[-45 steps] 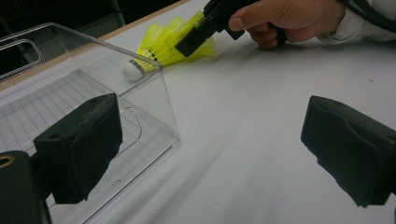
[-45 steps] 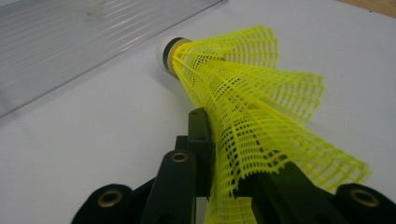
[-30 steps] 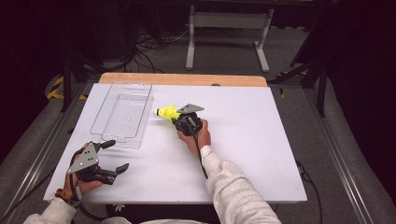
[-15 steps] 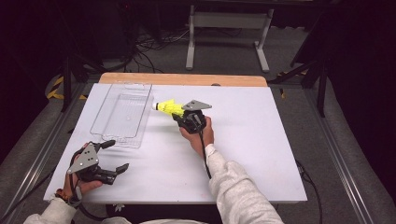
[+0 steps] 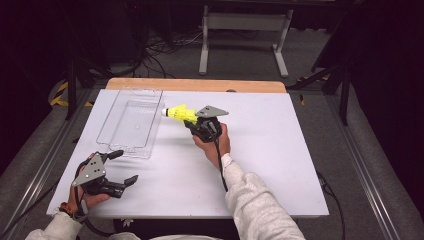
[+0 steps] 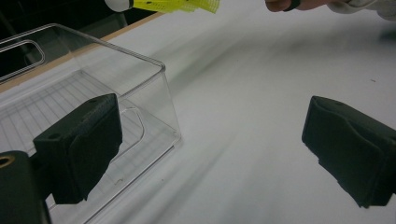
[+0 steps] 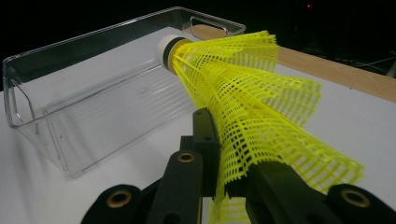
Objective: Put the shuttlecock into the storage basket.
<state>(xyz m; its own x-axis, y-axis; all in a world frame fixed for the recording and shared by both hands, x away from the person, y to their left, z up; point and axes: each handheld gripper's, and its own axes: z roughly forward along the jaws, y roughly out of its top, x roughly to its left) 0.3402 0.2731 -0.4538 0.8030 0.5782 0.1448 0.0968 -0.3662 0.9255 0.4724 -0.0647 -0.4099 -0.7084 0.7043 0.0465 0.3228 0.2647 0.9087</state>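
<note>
A yellow shuttlecock (image 5: 182,114) with a white cork tip is pinched by its mesh skirt (image 7: 252,116) in my right gripper (image 5: 192,119), which is shut on it. It hangs above the white table (image 5: 280,150), its tip pointing left toward the clear plastic bin (image 5: 131,121). The bin (image 7: 88,93) stands just beyond the tip in the right gripper view. My left gripper (image 5: 120,167) rests open near the table's front left, nothing between its pads (image 6: 84,140). The bin's corner (image 6: 154,88) stands ahead of it, and the shuttlecock (image 6: 173,4) shows at the top edge.
A wooden strip (image 5: 195,85) runs along the table's far edge. Beyond it stand a metal stand (image 5: 242,30) and cables on the dark floor. White tabletop stretches to the right of my right hand.
My right gripper has risen a little and carried the shuttlecock leftward, closer to the bin. The left gripper has stayed where it was.
</note>
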